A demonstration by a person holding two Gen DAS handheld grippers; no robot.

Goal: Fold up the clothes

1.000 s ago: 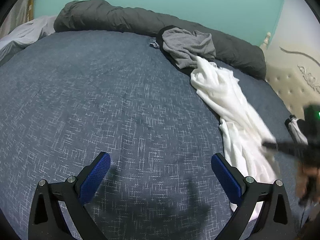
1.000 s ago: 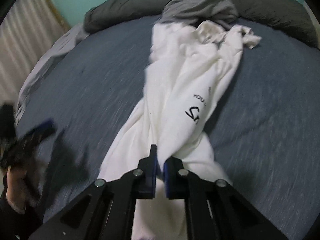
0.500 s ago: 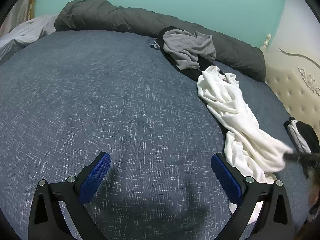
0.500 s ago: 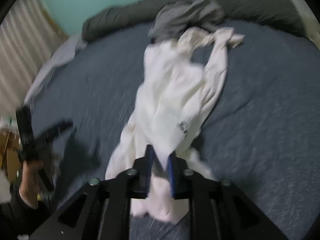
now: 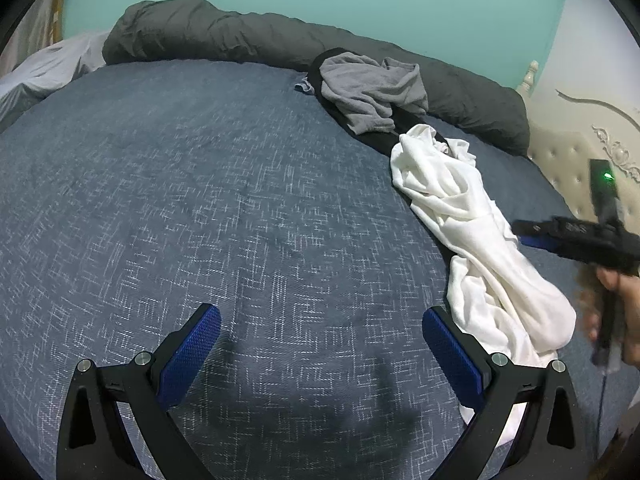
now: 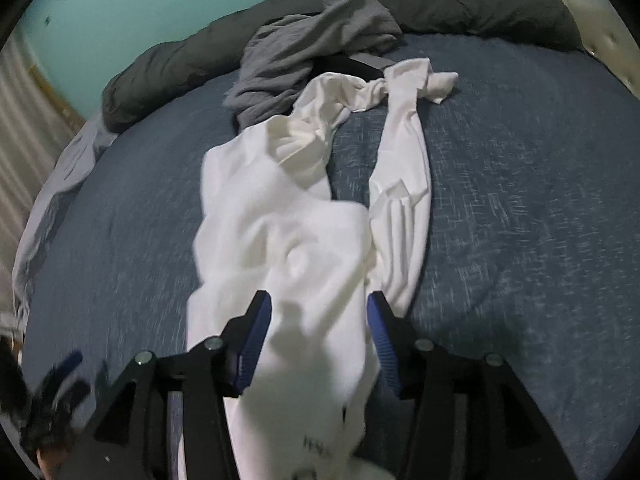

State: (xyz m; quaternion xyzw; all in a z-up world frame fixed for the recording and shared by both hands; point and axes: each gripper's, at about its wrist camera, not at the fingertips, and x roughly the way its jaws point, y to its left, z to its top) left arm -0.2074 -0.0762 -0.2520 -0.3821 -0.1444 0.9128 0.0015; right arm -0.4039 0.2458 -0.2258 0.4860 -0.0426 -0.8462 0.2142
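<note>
**White garment lies lengthwise ahead of the right fingers as they open**

The white garment [image 6: 304,240] is stretched in a rumpled strip on the blue bed [image 6: 520,184], its long axis running from directly under the right gripper [image 6: 318,344] away toward the grey garment [image 6: 308,52] and the dark rolled duvet [image 6: 460,0] at the far edge. Its near end is seen between the right fingers [image 6: 256,340], which are opening; the pads appear to stand clear of the cloth on both sides, so nothing is judged to be pinched. Two arms of cloth split off further up, with bare bed between them.

From the left gripper [image 5: 320,356] the white garment [image 5: 472,240] lies off to the right, its near end just beside and partly behind the right-hand finger. The left fingers [image 5: 192,352] are spread wide over bare bed and hold nothing. The right hand is therefore the nearer one, though the left is judged close enough to reach the lower edge.

Dark print is visible on the cloth close to the right camera, but it is too blurred to be read. No brand or label can be made out elsewhere.
</note>
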